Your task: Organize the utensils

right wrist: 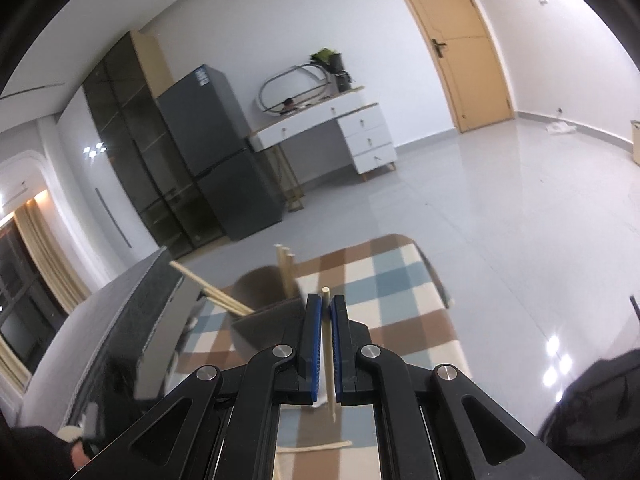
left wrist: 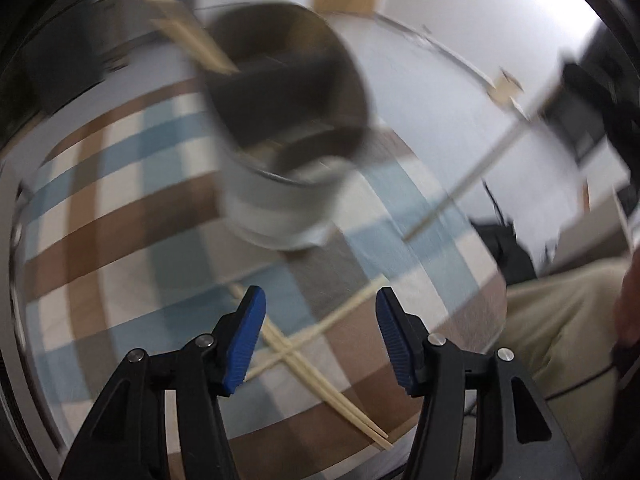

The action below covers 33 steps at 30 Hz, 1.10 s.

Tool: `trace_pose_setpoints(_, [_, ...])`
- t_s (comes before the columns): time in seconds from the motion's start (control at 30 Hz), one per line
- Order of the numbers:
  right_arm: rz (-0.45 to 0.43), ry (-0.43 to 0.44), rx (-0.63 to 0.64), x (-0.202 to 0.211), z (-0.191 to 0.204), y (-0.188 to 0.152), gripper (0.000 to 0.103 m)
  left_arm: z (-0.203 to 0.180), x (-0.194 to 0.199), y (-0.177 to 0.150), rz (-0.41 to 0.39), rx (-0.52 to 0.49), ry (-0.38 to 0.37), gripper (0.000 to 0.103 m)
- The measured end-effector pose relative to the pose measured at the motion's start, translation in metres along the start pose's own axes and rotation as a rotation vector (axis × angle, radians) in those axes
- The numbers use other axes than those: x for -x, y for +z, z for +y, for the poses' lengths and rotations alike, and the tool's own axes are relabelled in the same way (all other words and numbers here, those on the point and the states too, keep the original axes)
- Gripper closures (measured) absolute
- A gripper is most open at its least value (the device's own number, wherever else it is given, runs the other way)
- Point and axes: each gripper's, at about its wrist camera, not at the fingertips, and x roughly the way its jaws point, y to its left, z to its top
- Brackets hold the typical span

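Checked cloth (left wrist: 132, 216) in brown, blue and white covers the surface; white tile floor, grey fridge (right wrist: 216, 148), white desk (right wrist: 320, 128) and tan door (right wrist: 452, 40) behind. Round utensil holder (left wrist: 288, 120), dark inside with dividers, stands on the cloth with several chopsticks already leaning in it (right wrist: 286, 270).

Left claw (left wrist: 320, 300) is open, jaws well apart, nothing between the pads, pointing down at loose chopsticks (left wrist: 292, 354) lying crossed on the cloth just in front of the holder. Right claw (right wrist: 326, 300) is closed on a single chopstick (right wrist: 329, 344), pinched near its middle, top end poking above the pads, aimed roughly toward the holder.

Risks, judged: the crossed sticks overlap, so the left claw may pinch two at once or lever one away. Thin round stick flat on cloth is easy to miss, and the pads could drag the cloth. Right stick is held at a narrow pinch and could pivot, miss its compartment or knock the leaning ones.

View differences: left wrist view is heavily motion-blurred but alone shows the crossed pile, the holder's compartments, the right-held stick from the side (left wrist: 460, 196) and a person's beige trouser leg (left wrist: 560, 320). Right wrist view is sharp, showing the grip and room furniture; only one loose stick (right wrist: 316, 446) at its bottom edge.
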Motion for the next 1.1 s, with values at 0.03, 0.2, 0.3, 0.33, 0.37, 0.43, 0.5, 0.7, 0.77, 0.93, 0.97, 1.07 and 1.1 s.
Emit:
trace_pose_setpoints(0.03, [0.004,-0.004,-0.01,0.0,-0.004,0.0,0.099,-0.011,-0.009,0.0,0.019,-0.05,0.011,0.048])
trace_pose_setpoints(0.2, [0.0,-0.028,-0.046,0.007,-0.019,0.0,0.099,-0.037,-0.054,0.003,0.116,-0.196,0.039,0.047])
trace_pose_setpoints(0.3, [-0.009,-0.034,-0.06,0.012,-0.026,0.002,0.099,-0.045,-0.07,0.007,0.143,-0.237,0.051,0.047])
trace_pose_setpoints(0.33, [-0.01,-0.035,-0.063,0.013,-0.028,0.002,0.099,-0.048,-0.075,0.008,0.157,-0.255,0.057,0.047])
trace_pose_setpoints(0.37, [-0.012,-0.038,-0.067,0.015,-0.03,0.003,0.099,-0.05,-0.08,0.01,0.172,-0.272,0.068,0.047])
trace_pose_setpoints(0.43, [-0.013,-0.038,-0.074,0.015,-0.034,0.004,0.099,-0.054,-0.088,0.012,0.195,-0.305,0.076,0.047])
trace_pose_setpoints(0.5, [-0.017,-0.039,-0.081,0.017,-0.037,0.005,0.099,-0.057,-0.094,0.012,0.214,-0.327,0.067,0.047])
trace_pose_setpoints(0.7, [-0.068,-0.038,-0.104,0.032,-0.047,0.012,0.099,-0.064,-0.095,0.015,0.228,-0.361,0.025,0.066])
trace_pose_setpoints(0.77, [-0.08,-0.037,-0.122,0.033,-0.051,0.015,0.099,-0.07,-0.095,0.018,0.225,-0.37,0.017,0.088])
trace_pose_setpoints(0.93, [-0.081,-0.033,-0.134,0.033,-0.051,0.016,0.099,-0.073,-0.096,0.026,0.183,-0.319,0.042,0.101])
trace_pose_setpoints(0.97, [-0.083,-0.033,-0.129,0.034,-0.05,0.016,0.099,-0.071,-0.092,0.027,0.158,-0.296,0.051,0.101])
trace_pose_setpoints(1.07, [-0.085,-0.034,-0.12,0.034,-0.047,0.015,0.099,-0.06,-0.073,0.03,0.088,-0.217,0.041,0.101])
trace_pose_setpoints(1.1, [-0.085,-0.036,-0.116,0.034,-0.046,0.014,0.099,-0.057,-0.062,0.03,0.055,-0.191,0.041,0.101])
